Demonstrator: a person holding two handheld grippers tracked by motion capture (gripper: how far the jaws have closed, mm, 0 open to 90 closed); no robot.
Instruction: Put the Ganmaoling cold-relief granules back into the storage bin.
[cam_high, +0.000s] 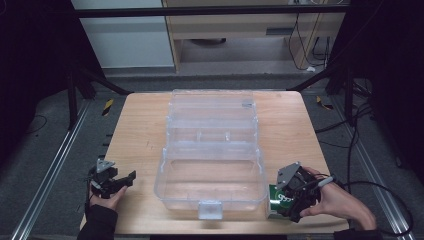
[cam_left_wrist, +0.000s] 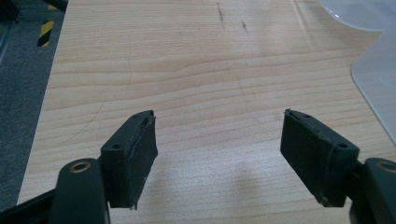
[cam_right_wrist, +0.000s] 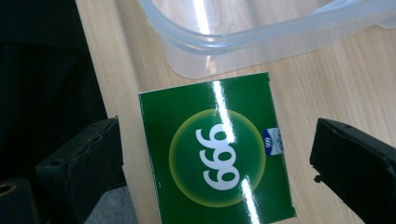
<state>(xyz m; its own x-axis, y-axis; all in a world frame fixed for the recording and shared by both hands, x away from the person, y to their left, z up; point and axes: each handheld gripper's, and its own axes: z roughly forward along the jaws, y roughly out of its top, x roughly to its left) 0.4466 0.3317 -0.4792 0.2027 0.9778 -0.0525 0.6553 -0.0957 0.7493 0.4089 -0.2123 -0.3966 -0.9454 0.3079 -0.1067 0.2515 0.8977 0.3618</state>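
Right gripper (cam_right_wrist: 215, 154) hangs over flat green glossy carton w/ white "999" in a yellow-green circle (cam_right_wrist: 217, 151), jaws spread wide either side, not touching it. Carton lies flat on light wooden table (cam_high: 140, 125), near edge, just beside front right corner of clear plastic storage box w/ hinged lid thrown back (cam_high: 210, 170). Left gripper (cam_left_wrist: 219, 140) also spread wide, nothing between jaws, low over bare wood at front left, apart from box.

Risks, judged: carton is thin and slick, so closing w/o getting low enough could skate over it or nudge it off the near edge. Box wall is close, so a jaw may clip the rim.
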